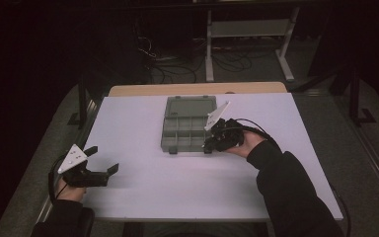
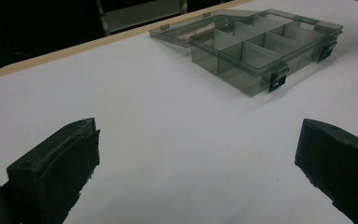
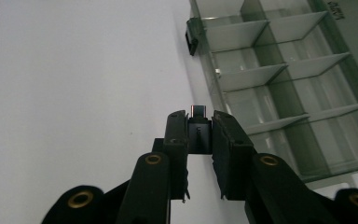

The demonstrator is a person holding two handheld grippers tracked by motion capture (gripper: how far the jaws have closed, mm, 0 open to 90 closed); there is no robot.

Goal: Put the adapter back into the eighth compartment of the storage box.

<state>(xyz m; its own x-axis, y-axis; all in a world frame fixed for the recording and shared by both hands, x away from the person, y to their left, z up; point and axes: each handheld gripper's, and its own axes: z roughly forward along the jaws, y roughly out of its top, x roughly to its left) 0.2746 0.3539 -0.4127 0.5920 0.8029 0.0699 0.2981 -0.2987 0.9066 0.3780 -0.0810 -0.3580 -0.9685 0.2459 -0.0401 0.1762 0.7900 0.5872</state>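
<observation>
While my left gripper [image 1: 101, 160] sits near the table's left front corner, jaws spread wide with nothing between them, my right gripper [image 1: 208, 144] is at the front right corner of the organizer box [image 1: 187, 124], clamped on a small dark adapter [image 3: 199, 133].

High view: the box sits mid-table on the white table top [image 1: 143, 192], lid [image 1: 190, 105] folded flat open behind it, toward the far edge. My right hand [image 1: 246, 143] comes in from the right side, grey plate tilted up over the gripper. From here the adapter is too small to make out, and I can't tell how the right jaws stand.

Right gripper view fills that in: jaws nearly together, pinching the adapter by its sides, metal plug end [image 3: 198, 110] poking out past the tips. It hangs over bare table just beside the box's front wall, not over a compartment. One latch [image 3: 192, 33] on that wall is visible ahead. Compartments seen here look empty.

Left gripper view: my own two pads [image 2: 60, 168] at the picture's far edges, white table between them. Box [image 2: 261, 51] is well apart, seen from its corner, dividers and two dark latches on the near wall clear, lid lying flat behind. Wooden table edge [image 2: 74, 49] shows past the white sheet.
</observation>
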